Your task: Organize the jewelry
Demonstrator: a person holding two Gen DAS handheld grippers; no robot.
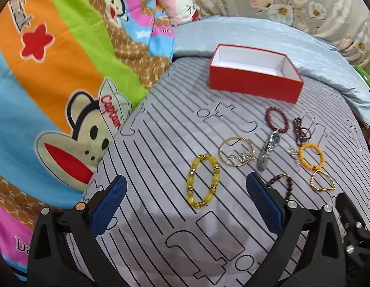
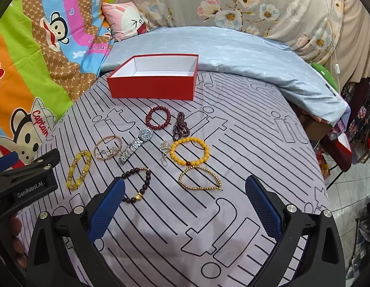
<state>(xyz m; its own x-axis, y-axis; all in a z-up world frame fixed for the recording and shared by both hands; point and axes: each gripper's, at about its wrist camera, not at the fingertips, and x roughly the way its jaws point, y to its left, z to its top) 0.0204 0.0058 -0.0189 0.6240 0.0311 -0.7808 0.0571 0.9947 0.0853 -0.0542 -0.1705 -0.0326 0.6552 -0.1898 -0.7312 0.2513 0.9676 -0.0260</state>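
Note:
An empty red box (image 1: 254, 81) (image 2: 152, 86) with a white inside stands on the striped bed sheet. Jewelry lies in front of it: a yellow bead bracelet (image 1: 203, 181) (image 2: 79, 169), a gold bangle (image 1: 236, 151) (image 2: 108, 147), a silver watch (image 1: 268, 150) (image 2: 137, 144), a dark red bead bracelet (image 1: 277, 119) (image 2: 158, 118), an orange bead bracelet (image 1: 311, 156) (image 2: 189, 151), a gold bead loop (image 2: 200, 178) and a dark bead bracelet (image 2: 137, 185). My left gripper (image 1: 185, 205) is open above the sheet, near the yellow bracelet. My right gripper (image 2: 185, 205) is open, near the dark bracelet and gold loop.
A colourful cartoon monkey blanket (image 1: 53, 83) lies to the left. A light blue quilt (image 2: 221, 50) and floral pillows (image 2: 256, 2) lie behind the box. The bed's edge drops to the floor on the right (image 2: 340, 191). The left gripper's body (image 2: 24, 179) shows at the left of the right wrist view.

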